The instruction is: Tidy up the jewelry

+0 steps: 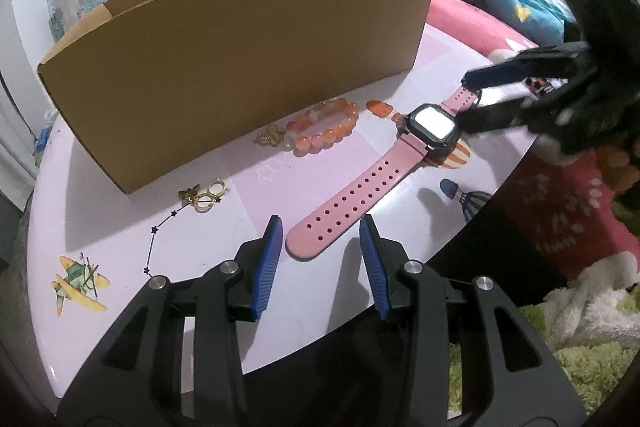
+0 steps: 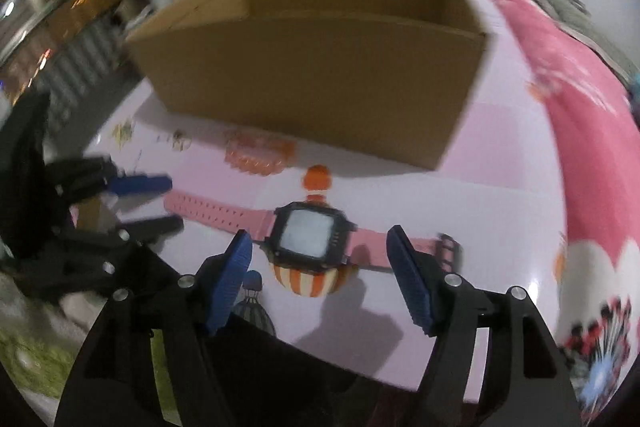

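A pink watch [image 1: 434,125] with a black square face lies flat on the pale pink table [image 1: 120,227], in front of an open cardboard box [image 1: 240,39]. My left gripper [image 1: 320,227] is open, its blue pads either side of the long strap's tip without pressing it. My right gripper [image 2: 319,231] is open too, its fingers straddling the watch [image 2: 306,237] around the face. In the left wrist view the right gripper [image 1: 468,99] reaches in from the right by the buckle strap. An orange bead bracelet [image 1: 324,131] and gold rings [image 1: 204,195] lie by the box wall.
A small gold charm [image 1: 272,139] rests beside the bracelet. Balloon and plane stickers mark the tabletop. The table's round edge falls away at the right to a pink patterned blanket [image 1: 568,203]. A person sits far back on the bed. The box [image 2: 320,67] stands just behind the watch.
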Available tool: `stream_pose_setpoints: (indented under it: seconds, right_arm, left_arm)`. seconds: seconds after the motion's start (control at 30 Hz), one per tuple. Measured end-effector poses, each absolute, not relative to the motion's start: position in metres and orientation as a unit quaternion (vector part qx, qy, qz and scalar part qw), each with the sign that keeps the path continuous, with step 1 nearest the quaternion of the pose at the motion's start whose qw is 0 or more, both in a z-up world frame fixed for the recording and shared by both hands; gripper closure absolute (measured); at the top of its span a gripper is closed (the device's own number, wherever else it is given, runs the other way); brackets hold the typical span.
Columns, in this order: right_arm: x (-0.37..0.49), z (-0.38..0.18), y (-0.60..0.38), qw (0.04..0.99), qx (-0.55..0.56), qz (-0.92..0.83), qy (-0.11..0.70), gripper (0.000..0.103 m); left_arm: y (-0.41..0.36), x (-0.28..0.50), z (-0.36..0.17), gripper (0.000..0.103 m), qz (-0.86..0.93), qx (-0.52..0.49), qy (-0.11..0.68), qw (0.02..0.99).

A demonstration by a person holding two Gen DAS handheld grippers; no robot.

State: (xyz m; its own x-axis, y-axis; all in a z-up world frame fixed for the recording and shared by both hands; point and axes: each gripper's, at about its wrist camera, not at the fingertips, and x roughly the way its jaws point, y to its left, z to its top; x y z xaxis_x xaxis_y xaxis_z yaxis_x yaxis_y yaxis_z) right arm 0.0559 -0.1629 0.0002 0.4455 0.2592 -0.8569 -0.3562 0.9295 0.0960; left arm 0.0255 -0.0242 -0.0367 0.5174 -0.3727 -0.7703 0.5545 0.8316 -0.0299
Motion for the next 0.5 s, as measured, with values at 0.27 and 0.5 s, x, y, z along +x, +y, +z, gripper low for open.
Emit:
stream_pose_setpoints:
  seconds: [0.27, 0.5]
  right_arm:
    - [0.058, -0.014, -0.147, 0.799, -0.171, 0.259, 0.515, 0.035]
    - [0.068, -0.011, -0.149, 0.768, -0.205, 0.287, 0.535, 0.05]
  left_arm:
    - [-0.027, 0.015, -0.027, 0.065, -0.284, 0.12, 0.386, 0.87]
    - [-0.047, 0.011, -0.027, 0.065, -0.303, 0.15, 0.367, 0.866]
